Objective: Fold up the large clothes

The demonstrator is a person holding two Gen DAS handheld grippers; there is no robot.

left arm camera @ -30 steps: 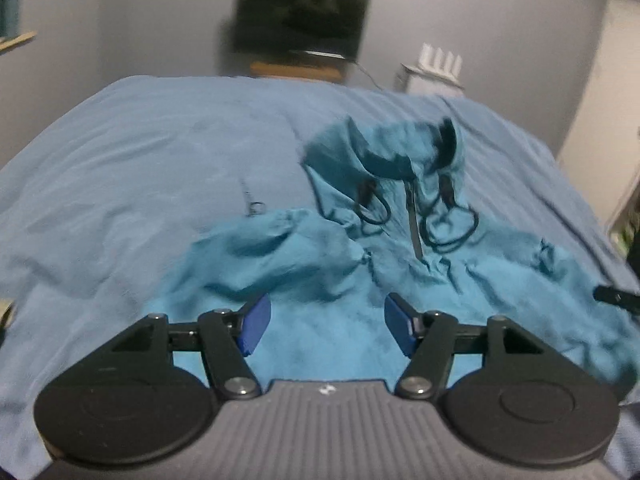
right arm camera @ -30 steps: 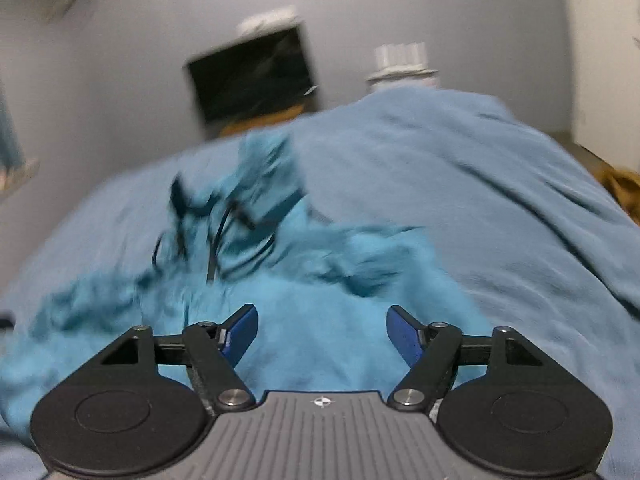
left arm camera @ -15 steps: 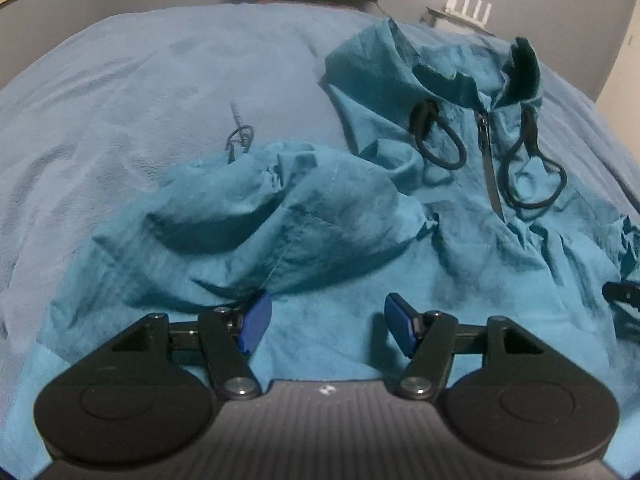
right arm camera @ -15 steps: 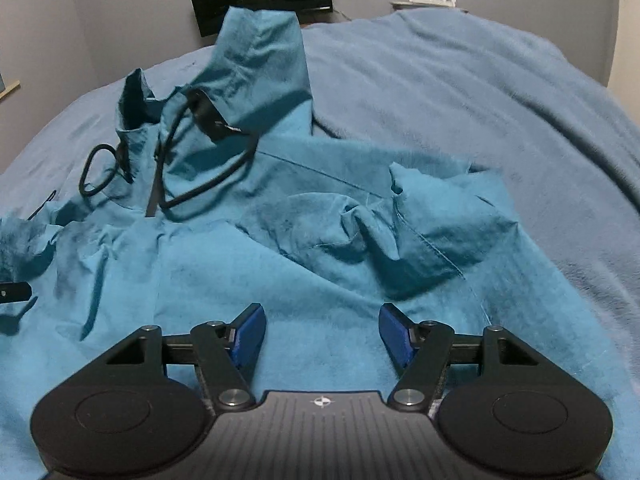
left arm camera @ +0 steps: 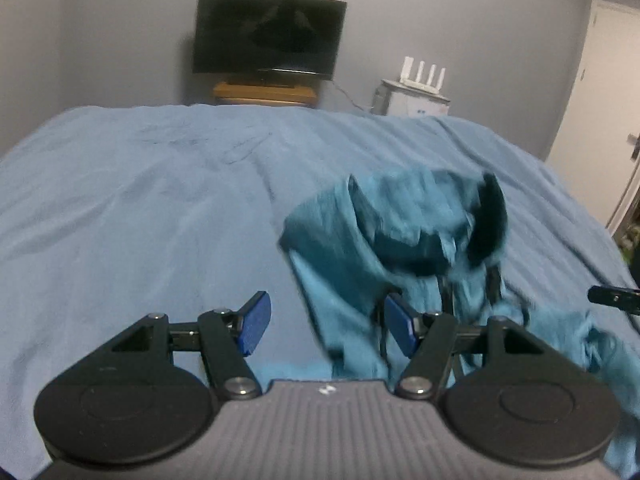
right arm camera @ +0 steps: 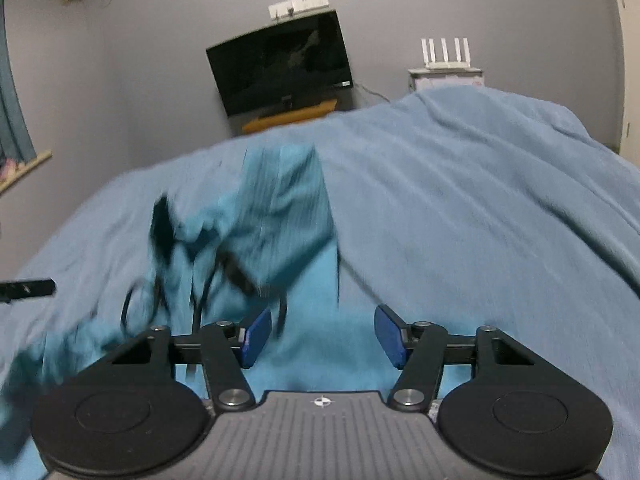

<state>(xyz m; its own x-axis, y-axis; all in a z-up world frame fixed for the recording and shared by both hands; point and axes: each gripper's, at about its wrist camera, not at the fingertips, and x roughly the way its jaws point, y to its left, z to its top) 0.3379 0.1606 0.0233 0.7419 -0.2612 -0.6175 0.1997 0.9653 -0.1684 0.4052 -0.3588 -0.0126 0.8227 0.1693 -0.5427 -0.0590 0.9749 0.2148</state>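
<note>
A teal hooded jacket lies crumpled on the blue bedcover, its hood raised and its black drawcords loose; it is motion-blurred in both views. My left gripper is open above the jacket's left edge, with fabric beneath its right finger and bare cover under the left one. My right gripper hovers over the jacket near its right edge, jaws closing, pads touching nothing. The right gripper's tip shows at the left view's right edge, and the left one's tip at the right view's left edge.
The bedcover spreads wide around the jacket. Beyond the bed's far edge a dark TV hangs above a wooden stand, with a white router on a cabinet. A pale door is at the right.
Half a second ago both grippers were low over the jacket's body. Both views now take in the hood and the room, the jacket blurs, and the right jaws have narrowed a little.
</note>
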